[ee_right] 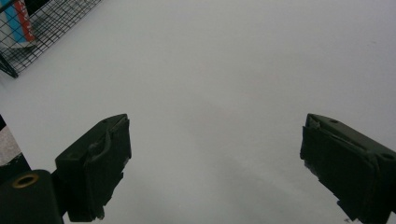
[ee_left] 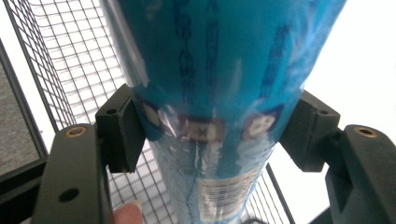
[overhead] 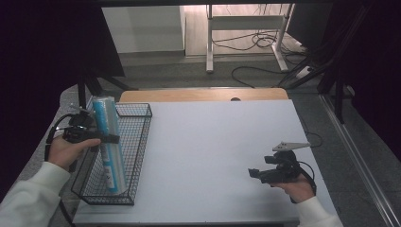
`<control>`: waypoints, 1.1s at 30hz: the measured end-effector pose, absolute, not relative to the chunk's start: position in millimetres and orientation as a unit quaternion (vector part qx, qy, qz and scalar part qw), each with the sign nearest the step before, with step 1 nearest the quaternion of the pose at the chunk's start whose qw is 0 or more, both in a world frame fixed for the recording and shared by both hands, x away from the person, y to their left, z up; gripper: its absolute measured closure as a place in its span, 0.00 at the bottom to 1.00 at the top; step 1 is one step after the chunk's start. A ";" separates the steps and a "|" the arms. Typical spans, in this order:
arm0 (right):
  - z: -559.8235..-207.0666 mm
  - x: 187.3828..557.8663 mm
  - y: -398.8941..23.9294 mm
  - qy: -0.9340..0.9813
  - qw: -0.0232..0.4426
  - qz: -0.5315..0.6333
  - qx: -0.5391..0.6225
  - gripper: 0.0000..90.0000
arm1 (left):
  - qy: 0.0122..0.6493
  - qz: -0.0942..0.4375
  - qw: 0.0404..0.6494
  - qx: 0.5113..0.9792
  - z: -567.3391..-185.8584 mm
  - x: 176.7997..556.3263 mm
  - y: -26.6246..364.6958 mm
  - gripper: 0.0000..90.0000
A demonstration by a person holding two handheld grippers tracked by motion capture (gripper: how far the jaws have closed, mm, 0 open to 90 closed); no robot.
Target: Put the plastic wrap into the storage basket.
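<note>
Left gripper (overhead: 108, 138) clamps a blue plastic-wrapped roll (overhead: 108, 144), tilted with its lower end inside the black wire basket (overhead: 137, 156) at the white table's (overhead: 213, 156) left edge; right gripper (overhead: 255, 174) rests parted, holding nothing, well apart; the roll's dark lettering and white label (ee_left: 224, 193) are too blurred to read.

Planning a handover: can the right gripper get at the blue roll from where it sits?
Probably yes. The right gripper is open over bare table with nothing between it and the blue roll. The wire basket wall screens the roll's lower end, and the left gripper clamps its middle.
</note>
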State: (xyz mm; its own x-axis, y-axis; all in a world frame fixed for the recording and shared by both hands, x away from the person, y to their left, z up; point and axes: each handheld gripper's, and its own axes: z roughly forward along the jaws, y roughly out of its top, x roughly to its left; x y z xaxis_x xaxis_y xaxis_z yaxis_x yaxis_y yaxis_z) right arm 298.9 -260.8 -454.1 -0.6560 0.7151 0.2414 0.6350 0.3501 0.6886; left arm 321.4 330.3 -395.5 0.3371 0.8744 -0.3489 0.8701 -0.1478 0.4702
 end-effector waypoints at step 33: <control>-459.0 300.8 -259.6 0.824 0.050 0.387 0.412 0.10 | 0.662 -0.001 0.304 0.685 -464.2 383.3 311.3 0.35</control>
State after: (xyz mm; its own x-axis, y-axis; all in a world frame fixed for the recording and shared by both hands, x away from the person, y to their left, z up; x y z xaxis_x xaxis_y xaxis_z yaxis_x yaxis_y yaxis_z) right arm 300.8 -259.6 -459.0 -0.6556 0.7174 0.2358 0.6395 0.3614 0.6785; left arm 383.3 311.3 -464.2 0.1242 0.9062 -0.4043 0.9076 0.0609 0.4153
